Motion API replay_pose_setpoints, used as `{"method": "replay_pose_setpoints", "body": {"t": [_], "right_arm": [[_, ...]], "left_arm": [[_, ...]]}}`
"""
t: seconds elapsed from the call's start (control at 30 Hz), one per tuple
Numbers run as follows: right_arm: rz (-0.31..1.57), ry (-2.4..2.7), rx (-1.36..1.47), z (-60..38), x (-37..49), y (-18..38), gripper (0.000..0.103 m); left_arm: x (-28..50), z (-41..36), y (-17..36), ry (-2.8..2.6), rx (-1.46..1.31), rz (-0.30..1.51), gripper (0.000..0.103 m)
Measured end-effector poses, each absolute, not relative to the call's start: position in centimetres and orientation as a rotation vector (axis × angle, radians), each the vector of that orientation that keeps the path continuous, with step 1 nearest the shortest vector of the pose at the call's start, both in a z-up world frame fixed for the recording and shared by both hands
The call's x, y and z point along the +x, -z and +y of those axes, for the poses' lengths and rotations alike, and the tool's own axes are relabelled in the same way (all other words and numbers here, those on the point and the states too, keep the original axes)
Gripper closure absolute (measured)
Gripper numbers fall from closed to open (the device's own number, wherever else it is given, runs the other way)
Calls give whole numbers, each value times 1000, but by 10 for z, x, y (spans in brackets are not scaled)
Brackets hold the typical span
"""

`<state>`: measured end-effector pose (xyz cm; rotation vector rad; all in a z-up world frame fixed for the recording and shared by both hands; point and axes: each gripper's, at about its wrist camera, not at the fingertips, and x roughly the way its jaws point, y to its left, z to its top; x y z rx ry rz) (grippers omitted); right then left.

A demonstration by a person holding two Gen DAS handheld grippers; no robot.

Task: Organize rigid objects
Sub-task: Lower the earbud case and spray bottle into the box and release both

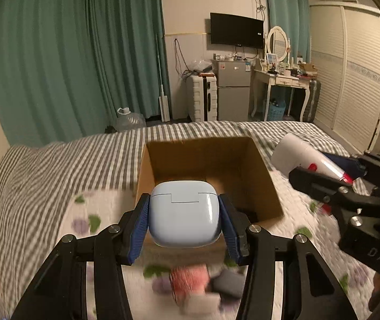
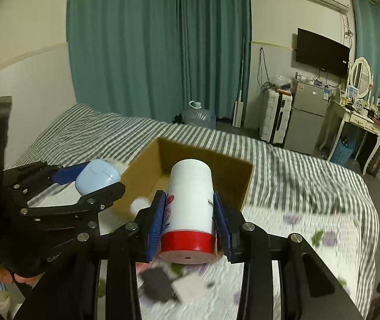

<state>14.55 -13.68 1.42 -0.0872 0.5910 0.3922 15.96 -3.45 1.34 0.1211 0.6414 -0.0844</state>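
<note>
My left gripper (image 1: 183, 214) is shut on a pale blue earbud case (image 1: 184, 213), held just before the near wall of an open cardboard box (image 1: 267, 186) on the bed. It also shows in the right wrist view (image 2: 91, 180) with the case (image 2: 96, 176) at the box's left side. My right gripper (image 2: 188, 213) is shut on a white bottle with a red cap (image 2: 190, 208), held above the box's near edge (image 2: 246, 186). In the left wrist view the bottle (image 1: 302, 157) and right gripper (image 1: 331, 178) are to the right of the box. A white round object (image 2: 139, 204) lies inside the box.
Several small items lie on the floral quilt near me: a pink roll (image 1: 188, 280), a dark grey block (image 1: 227, 282) (image 2: 158, 284) and a pale flat piece (image 2: 188, 284). The striped bedcover (image 1: 83, 160) spreads beyond the box. A fridge (image 1: 234, 90) and dressing table (image 1: 280, 80) stand by the far wall.
</note>
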Motion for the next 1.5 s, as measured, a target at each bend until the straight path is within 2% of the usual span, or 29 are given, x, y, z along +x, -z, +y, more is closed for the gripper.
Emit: {"method": "replay_pose_setpoints", "body": {"t": [0.13,0.37,0.5,0.73,0.8,0.83,0.87,1.1,1.27,1.5], "right_arm": [[602,-397,-69,-135,191,-6,67],[668,-386,-75,-126,256,43,67],[713,-370,-61,-133,268,68,67],[670,-350,-17,-144,271,64,66],[649,-352,-12,-145,272,62,60],[637,-347,-6,-147,274,60,44],[623,-335,5,-149,273,59,37],[595,-321,55,-171,252,41,37],[555,-318,4,-176,207,31,29],[618,-308,-23,-183,143,61,27]], "left_arm": [[214,-31,-3,103,143,660,52],[277,-26,45,119,142,741,52],[288,-29,54,143,136,747,52],[288,-34,56,156,151,771,48],[284,-35,51,149,157,738,44],[282,-35,49,150,160,730,43],[280,-35,47,151,165,722,43],[259,-27,36,119,144,711,43],[228,-21,16,92,111,685,43],[168,-15,24,64,100,660,43]]}}
